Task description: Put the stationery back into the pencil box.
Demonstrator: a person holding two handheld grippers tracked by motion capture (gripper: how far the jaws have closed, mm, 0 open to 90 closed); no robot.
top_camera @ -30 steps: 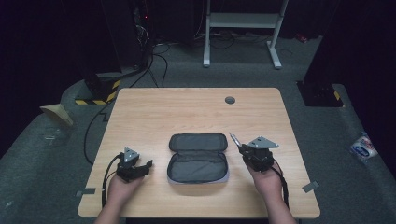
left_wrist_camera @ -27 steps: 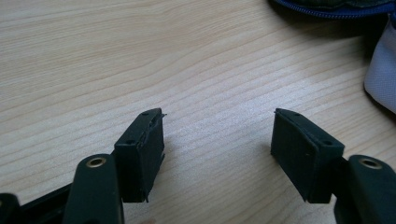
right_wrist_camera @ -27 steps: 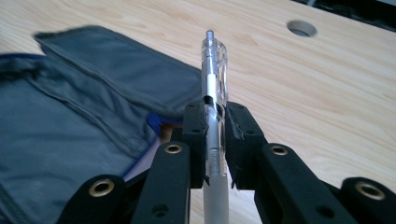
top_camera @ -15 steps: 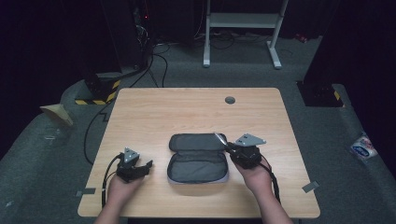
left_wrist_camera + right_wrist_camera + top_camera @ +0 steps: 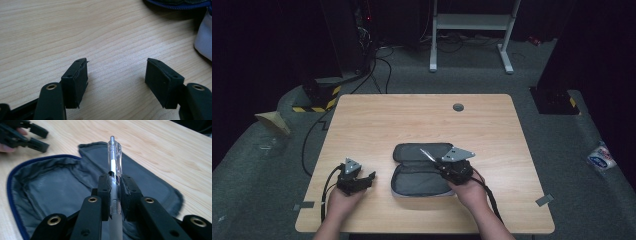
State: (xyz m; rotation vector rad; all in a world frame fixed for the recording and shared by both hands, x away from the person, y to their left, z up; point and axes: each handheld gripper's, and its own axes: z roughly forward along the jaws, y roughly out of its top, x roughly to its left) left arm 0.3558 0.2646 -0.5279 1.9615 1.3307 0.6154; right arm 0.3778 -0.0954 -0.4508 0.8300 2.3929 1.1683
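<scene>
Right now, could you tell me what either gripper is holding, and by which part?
The right gripper clamps a clear pen around its middle; the left gripper holds nothing.

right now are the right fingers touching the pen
Touching. The right gripper view shows the right gripper shut on the clear pen, both pads pressed against its barrel, held over the open pencil case.

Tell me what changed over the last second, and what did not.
The right gripper, shut on the clear plastic pen, moved leftward in the high view, from beside the open grey zip pouch to above it, the pen tip now over the pouch's lid. Unchanged: the grip on the pen, the left gripper resting open on the light wooden table, and the pouch's place.
</scene>
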